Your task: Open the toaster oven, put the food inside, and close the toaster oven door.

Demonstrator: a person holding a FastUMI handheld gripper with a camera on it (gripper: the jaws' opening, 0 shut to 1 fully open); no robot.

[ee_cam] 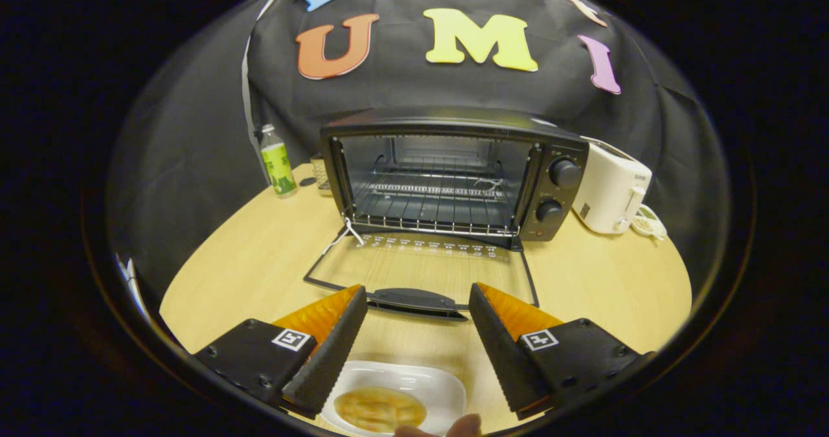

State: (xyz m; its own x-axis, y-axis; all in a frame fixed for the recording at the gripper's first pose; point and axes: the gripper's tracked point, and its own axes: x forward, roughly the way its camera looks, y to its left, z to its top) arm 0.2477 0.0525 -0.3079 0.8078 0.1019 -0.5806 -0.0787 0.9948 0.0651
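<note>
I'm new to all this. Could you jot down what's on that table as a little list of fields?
oven: black toaster oven, door folded down open, wire rack bare
food: white dish of yellowish food between the fingers, fingertips at its near edge
gripper: gripper open, holding nothing
left of oven: green-labelled bottle
right of oven: white appliance
surface: light wooden table

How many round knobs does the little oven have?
2. Both knobs sit on the toaster oven panel beside the open door: upper knob, lower knob. The gripper is open.
</note>
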